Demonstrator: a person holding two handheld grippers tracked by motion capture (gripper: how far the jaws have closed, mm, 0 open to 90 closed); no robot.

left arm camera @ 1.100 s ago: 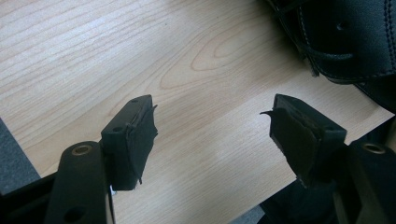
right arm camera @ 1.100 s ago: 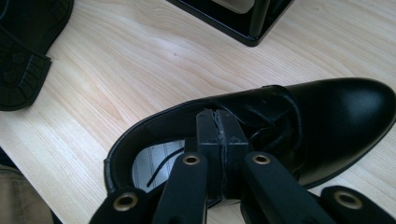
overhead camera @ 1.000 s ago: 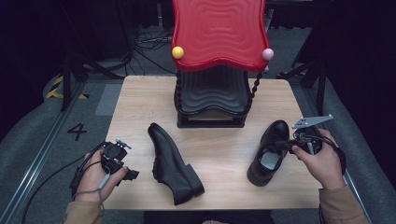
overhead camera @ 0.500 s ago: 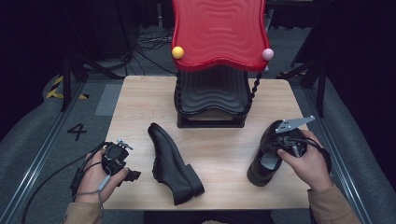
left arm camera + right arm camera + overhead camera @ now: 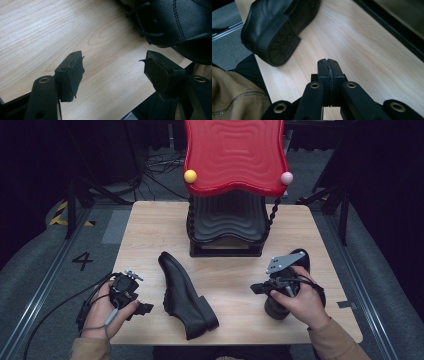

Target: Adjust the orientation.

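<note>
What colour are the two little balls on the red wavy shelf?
One yellow ball, one pink ball; clearest in the high view.

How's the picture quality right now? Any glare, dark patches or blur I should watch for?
High view: table evenly lit, surroundings nearly black, soft sheen on the red top. Left gripper view: wood grain sharp, lying shoe dark with faint highlights. Right gripper view: jaws slightly soft up close, the shoe's heel tread readable, no glare.

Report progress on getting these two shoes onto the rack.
Done: nothing yet; the shoe rack looks empty. In hand: nothing gripped. The left gripper is open beside the left shoe, which lies on its side on the table. The right gripper is shut on nothing, over the right shoe. Left: probably gripping and placing both shoes.
</note>
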